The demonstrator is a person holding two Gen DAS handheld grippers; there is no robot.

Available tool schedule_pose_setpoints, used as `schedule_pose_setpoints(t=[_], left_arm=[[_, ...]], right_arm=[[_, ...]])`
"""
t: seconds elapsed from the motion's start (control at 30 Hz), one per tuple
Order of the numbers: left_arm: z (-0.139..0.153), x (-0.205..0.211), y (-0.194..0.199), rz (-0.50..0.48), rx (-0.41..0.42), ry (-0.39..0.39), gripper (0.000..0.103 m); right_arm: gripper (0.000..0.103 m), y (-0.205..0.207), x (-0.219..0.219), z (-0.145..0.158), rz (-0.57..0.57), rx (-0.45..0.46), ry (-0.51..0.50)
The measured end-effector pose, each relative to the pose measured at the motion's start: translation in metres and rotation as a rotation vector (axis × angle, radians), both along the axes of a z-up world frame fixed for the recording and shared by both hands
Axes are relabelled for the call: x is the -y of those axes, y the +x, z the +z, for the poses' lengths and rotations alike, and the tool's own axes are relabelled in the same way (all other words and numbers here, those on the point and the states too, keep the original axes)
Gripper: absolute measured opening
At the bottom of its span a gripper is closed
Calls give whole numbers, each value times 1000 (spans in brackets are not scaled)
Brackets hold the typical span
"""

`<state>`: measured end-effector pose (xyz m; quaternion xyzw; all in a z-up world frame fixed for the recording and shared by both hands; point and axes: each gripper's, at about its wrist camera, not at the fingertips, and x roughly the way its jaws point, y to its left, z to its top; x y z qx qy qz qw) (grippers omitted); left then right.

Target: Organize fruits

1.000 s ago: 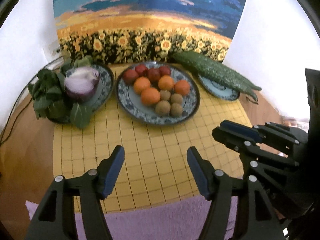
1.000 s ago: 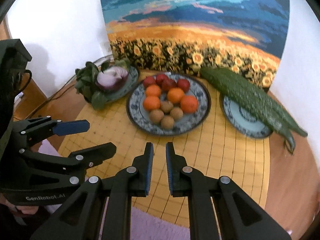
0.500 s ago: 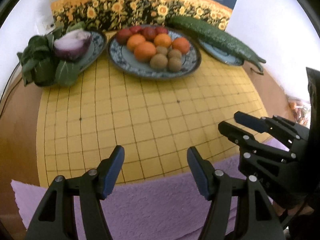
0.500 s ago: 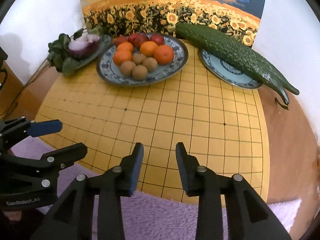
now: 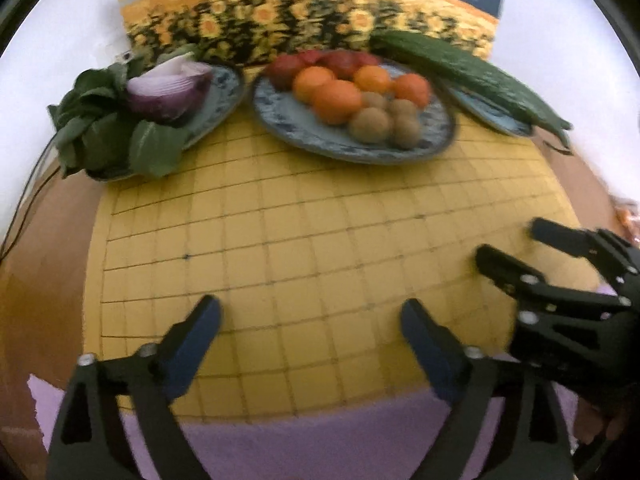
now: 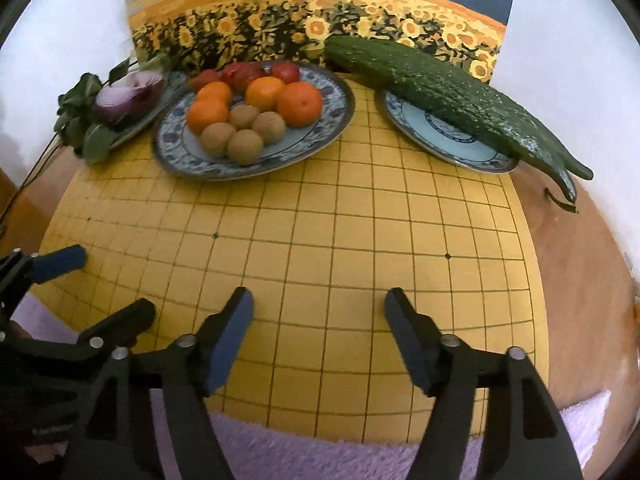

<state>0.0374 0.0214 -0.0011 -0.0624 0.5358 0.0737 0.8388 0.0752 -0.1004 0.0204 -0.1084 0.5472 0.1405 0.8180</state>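
Observation:
A blue patterned plate (image 6: 324, 136) (image 5: 304, 136) at the back of the yellow grid board (image 6: 320, 240) carries several oranges (image 6: 299, 103), brown kiwis (image 6: 245, 146) and red fruits (image 6: 285, 71). My left gripper (image 5: 310, 322) hovers low over the board's near edge, its jaws opening with nothing between them. My right gripper (image 6: 319, 312) hangs beside it to the right, jaws also opening and empty. Each gripper shows at the edge of the other's view: the right gripper (image 5: 516, 252), the left gripper (image 6: 108, 288). The left wrist view is blurred.
A plate at back left holds a halved red onion (image 6: 130, 94) and leafy greens (image 6: 80, 128). Long cucumbers (image 6: 448, 96) lie across a small plate (image 6: 444, 136) at back right. A sunflower picture (image 6: 320, 20) stands behind. A purple towel (image 6: 320, 456) lies along the near edge.
Both grippers have sunk toward the board and tilted further down. The right gripper went from shut to wide apart; the left spread wider too.

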Motion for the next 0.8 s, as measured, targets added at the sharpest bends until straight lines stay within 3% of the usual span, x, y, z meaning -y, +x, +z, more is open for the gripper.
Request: schedule_pose_setpoints(t=[0.23,0.47,0.8], left_arm=[[-5,-14,6,16,52,10,103],[-4,-16,0,50,148,38,103],[-4,-19,3,54,154,37,103]], right_arm=[[102,17,4,-7,2,16,11],[103,19,5,-9,40,84,47],[103,14,8,-9,36,100,54]])
